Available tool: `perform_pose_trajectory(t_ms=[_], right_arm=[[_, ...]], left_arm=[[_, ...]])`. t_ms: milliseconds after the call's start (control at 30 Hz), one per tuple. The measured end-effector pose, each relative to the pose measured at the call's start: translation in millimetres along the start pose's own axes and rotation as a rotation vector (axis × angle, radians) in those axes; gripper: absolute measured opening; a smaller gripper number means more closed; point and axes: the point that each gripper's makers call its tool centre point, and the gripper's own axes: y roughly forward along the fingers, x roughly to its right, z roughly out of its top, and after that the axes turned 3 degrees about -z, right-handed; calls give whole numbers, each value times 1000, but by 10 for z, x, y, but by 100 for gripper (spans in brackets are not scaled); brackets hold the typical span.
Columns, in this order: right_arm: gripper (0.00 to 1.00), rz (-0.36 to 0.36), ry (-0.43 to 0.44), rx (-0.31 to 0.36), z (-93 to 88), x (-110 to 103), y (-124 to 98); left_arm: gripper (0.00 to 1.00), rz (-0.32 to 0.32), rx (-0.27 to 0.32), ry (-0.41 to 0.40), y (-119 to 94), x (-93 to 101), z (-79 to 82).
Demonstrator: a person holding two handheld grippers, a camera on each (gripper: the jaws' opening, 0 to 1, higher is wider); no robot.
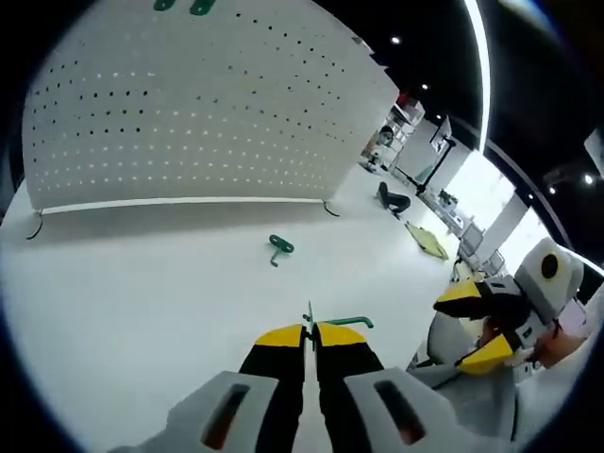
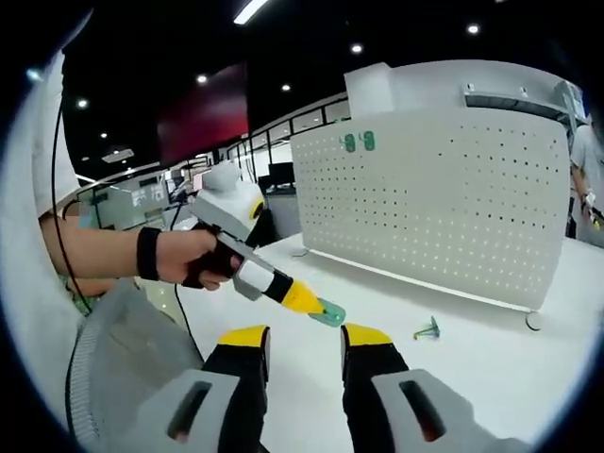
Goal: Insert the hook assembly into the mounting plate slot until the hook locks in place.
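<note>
The left gripper [image 1: 310, 332] has its jaws pressed together on a green hook [image 1: 342, 323], whose thin shaft juts sideways from between the yellow tips, just above the white table [image 1: 142, 283]. In the right gripper view the same gripper [image 2: 316, 307] enters from the left, carried by a hand [image 2: 189, 257] with a dark wristband, a teal piece showing at its tip. The right gripper [image 2: 304, 342] has its jaws spread apart with nothing between them; in the left gripper view it sits at the right edge [image 1: 477, 326], off the table side. A second green hook [image 1: 279, 247] lies loose on the table, well ahead of the left gripper and short of the board; in the right gripper view it lies [image 2: 427, 329] to the right of the jaws. A white perforated board [image 1: 189, 113] stands upright at the table's far side, held on small feet, with two green pieces [image 2: 359, 142] mounted near its top edge. The table is plain white. Behind are a dark ceiling with spot lights and strip lighting, further benches, and a person at the far right of the right gripper view.
</note>
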Motion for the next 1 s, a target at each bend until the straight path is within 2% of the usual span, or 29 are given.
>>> perform_pose_trajectory(t_ms=[200,467,567,733,1000], right_arm=[[20,-6,-2,-3,-16,44,-12],[18,1,-22,-21,-78,39,-19],[17,6,-23,-27,-88,32,-15],[16,-1,-38,-29,-88,51,-5],[9,22,-105,-64,-144,-10,0]], left_arm=[[3,-41,-4,-15,-29,139,-25],[3,-95,-20,-51,-44,310,-48],[3,-96,-17,-41,-51,373,-55],[3,-114,-46,-36,-59,471,-123],[3,-140,-84,-38,-64,562,-197]])
